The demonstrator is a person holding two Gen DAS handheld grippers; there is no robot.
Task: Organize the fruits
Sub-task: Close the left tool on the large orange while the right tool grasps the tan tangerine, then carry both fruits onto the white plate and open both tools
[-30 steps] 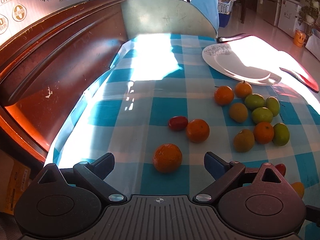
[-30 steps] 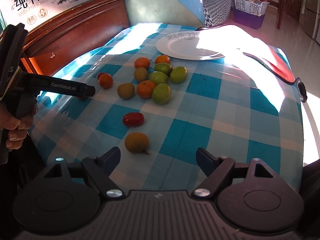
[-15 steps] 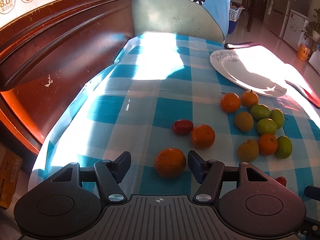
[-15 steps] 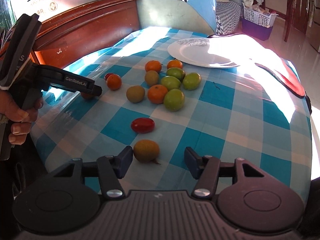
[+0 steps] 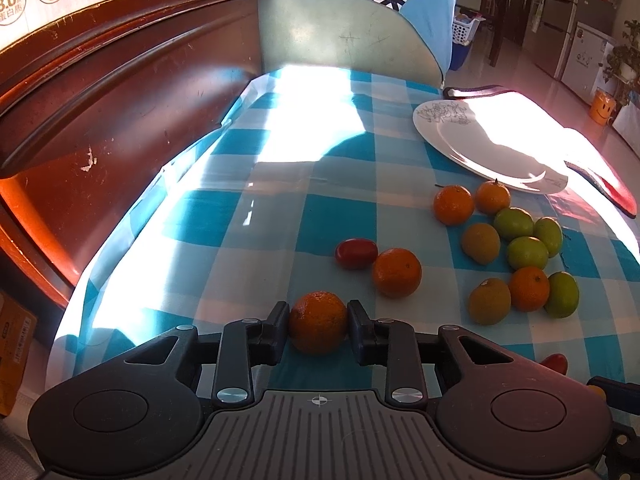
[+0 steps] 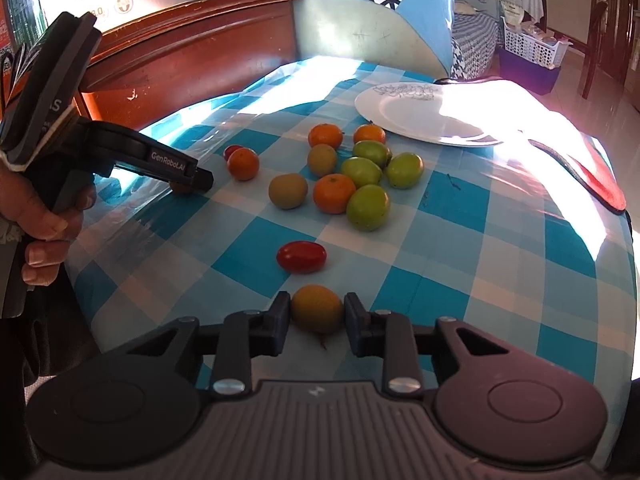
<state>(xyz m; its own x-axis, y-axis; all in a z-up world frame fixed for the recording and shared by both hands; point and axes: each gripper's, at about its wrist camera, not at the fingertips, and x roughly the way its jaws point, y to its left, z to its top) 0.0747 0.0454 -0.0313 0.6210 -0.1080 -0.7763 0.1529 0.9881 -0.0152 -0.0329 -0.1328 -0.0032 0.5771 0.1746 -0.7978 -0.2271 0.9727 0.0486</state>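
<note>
My left gripper (image 5: 319, 322) is shut on an orange mandarin (image 5: 318, 320) that rests on the blue checked tablecloth (image 5: 280, 208). My right gripper (image 6: 317, 316) is shut on a yellow-brown fruit (image 6: 317, 307) near the table's front edge. The left gripper also shows in the right wrist view (image 6: 200, 182), at the left. A cluster of orange, green and brown fruits (image 6: 352, 172) lies mid-table. A red tomato (image 6: 301, 256) lies just beyond the right gripper. Another tomato (image 5: 356, 253) and a mandarin (image 5: 397, 273) lie beyond the left gripper. A white plate (image 5: 484, 148) sits at the far right, empty.
A dark wooden headboard (image 5: 120, 92) runs along the table's left side. A red-edged mat (image 6: 592, 176) lies at the right edge. A blue cushion (image 6: 380, 12) stands behind the table. A white basket (image 6: 528, 46) sits on the floor beyond.
Both grippers moved forward and closed: the left one onto the orange mandarin, the right one onto the yellow-brown fruit. One second ago both stood wide open.
</note>
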